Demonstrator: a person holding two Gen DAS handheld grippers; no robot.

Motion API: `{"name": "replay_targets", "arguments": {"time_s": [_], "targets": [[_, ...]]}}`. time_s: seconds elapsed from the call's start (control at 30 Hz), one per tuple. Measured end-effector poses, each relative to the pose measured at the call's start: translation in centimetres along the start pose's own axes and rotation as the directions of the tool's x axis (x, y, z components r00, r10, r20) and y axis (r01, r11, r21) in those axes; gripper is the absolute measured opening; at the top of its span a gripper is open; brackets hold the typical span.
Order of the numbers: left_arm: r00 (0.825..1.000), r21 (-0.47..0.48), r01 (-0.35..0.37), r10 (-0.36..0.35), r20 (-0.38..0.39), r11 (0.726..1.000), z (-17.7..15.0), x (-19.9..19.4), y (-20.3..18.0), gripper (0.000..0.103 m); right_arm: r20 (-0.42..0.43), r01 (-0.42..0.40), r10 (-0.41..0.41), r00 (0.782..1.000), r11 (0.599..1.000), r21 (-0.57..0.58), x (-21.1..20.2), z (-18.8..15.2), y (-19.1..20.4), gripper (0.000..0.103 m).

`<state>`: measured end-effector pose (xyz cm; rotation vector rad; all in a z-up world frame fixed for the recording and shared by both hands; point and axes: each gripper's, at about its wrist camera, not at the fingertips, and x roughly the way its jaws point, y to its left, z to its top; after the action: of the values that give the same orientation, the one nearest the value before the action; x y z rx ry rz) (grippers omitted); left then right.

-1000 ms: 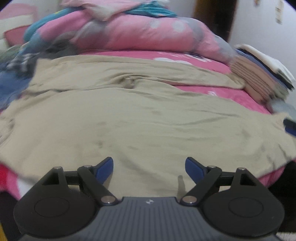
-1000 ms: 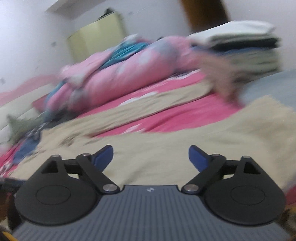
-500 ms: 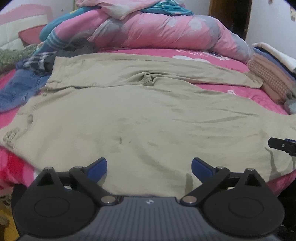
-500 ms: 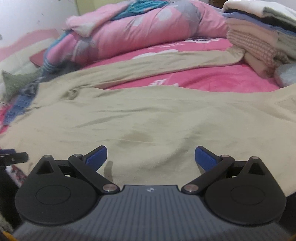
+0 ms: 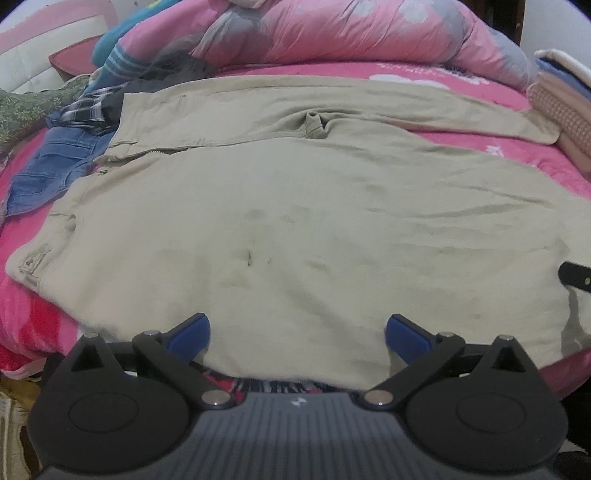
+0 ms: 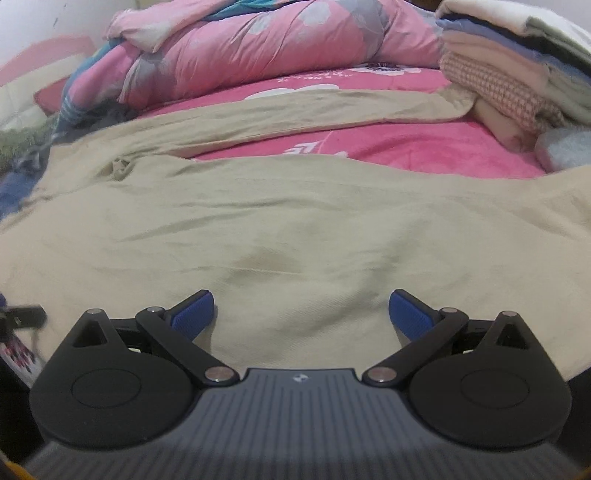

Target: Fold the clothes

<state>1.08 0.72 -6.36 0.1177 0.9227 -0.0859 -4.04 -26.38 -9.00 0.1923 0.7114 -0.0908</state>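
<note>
- Your left gripper (image 5: 297, 328) is opening, the right gripper (image 6: 301, 310) spread wide; neither grasps anything.
- The beige cotton trousers (image 5: 295, 206) fill mid-frame, flat on the pink bed (image 5: 546, 155), unfolded.
- Folded stack of clothes (image 6: 517, 74) upper right; the trousers' folds all remain.

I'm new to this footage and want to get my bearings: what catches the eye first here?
A large pair of beige trousers lies spread flat across the pink bedsheet, filling the middle of both views. Behind it a pink floral quilt is bunched up, and a stack of folded clothes sits at the right. Low in each view, the left gripper and right gripper stand open over the trousers' near edge.
</note>
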Motion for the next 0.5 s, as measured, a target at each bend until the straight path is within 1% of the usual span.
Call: {"name": "replay_targets", "arguments": {"time_s": [0.1, 0.23, 0.5], "targets": [[1.0, -0.003, -0.01, 0.01, -0.012, 1.0, 0.06, 0.05, -0.2, 0.103, 0.003, -0.001, 0.001, 1.0, 1.0, 0.004, -0.05, -0.09, -0.09, 0.102], [0.999, -0.008, -0.023, 0.023, -0.024, 1.0, 0.14, 0.09, -0.42, 0.103, -0.01, 0.015, -0.015, 1.0, 0.998, -0.056, 0.1, -0.19, 0.42, 0.102], [0.998, -0.015, -0.045, 0.045, -0.036, 0.999, 0.19, 0.07, -0.82, 0.103, -0.016, 0.003, -0.005, 1.0, 0.998, -0.067, 0.09, -0.12, 0.28, 0.102]]}}
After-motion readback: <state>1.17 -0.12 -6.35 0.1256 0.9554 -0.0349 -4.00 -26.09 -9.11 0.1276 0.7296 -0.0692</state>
